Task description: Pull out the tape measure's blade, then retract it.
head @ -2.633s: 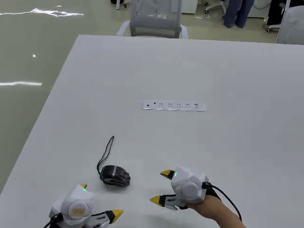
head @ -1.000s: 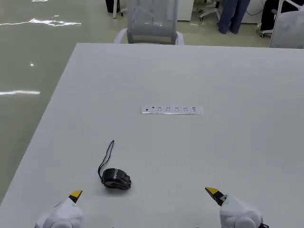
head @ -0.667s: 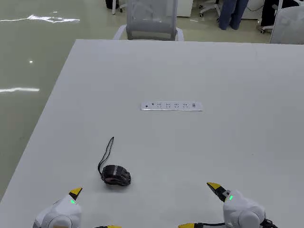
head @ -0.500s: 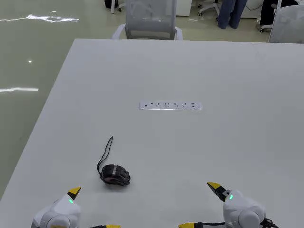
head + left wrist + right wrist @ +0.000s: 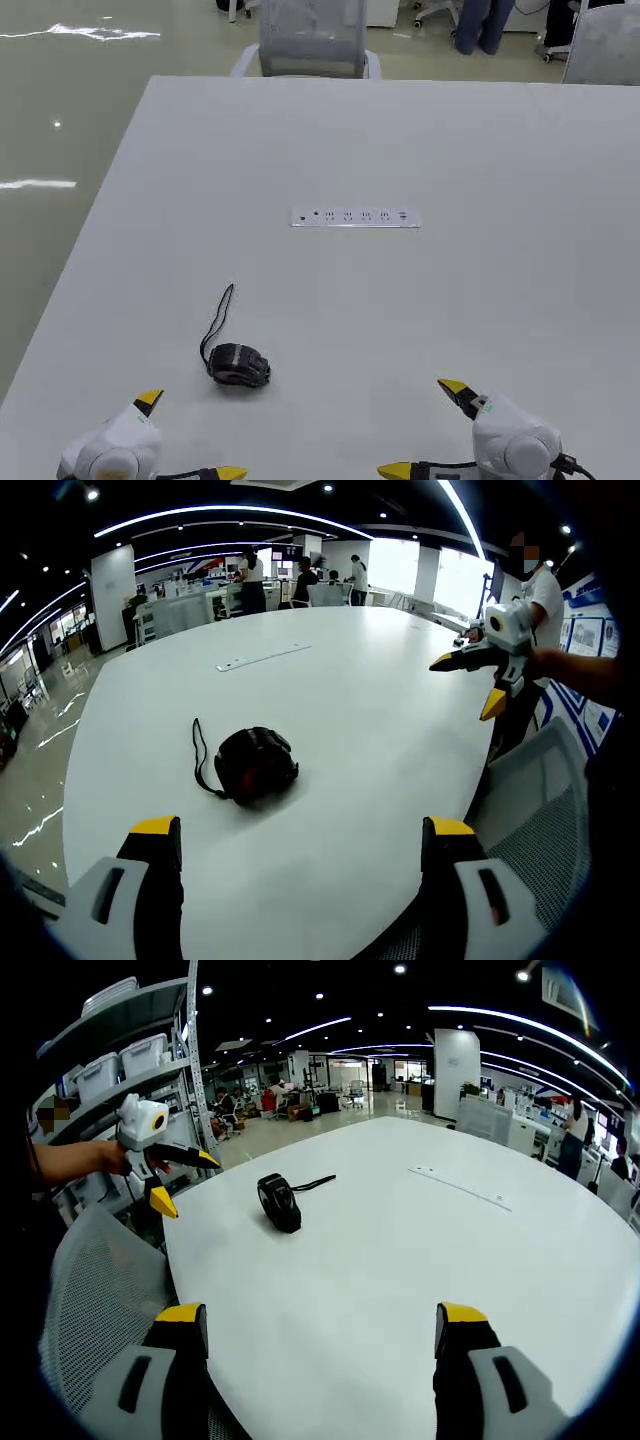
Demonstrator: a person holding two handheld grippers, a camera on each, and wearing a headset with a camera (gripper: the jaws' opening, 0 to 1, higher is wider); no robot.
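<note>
Compared with the head view of 2.6 s earlier, the right gripper no longer sits just beside the tape measure. It is now at the near right of the table, while the left gripper remains at the near left. The tape measure keeps its place relative to the power strip. It lies on the left half of the table, nearer than the strip and just beyond the left gripper, and neither gripper touches it. Both grippers have their jaws spread wide and grasp nothing.

The tape measure is a compact, rounded black case; the left gripper view shows a reddish patch on its side. A thin black cord loop trails from it toward the far side. The table top is smooth, matt and white. The gripper shells are rounded glossy white plastic, and the jaws end in pointed yellow tips. The power strip is a long, flat, narrow white bar with a row of sockets. A grey mesh-backed chair stands at the far edge.
</note>
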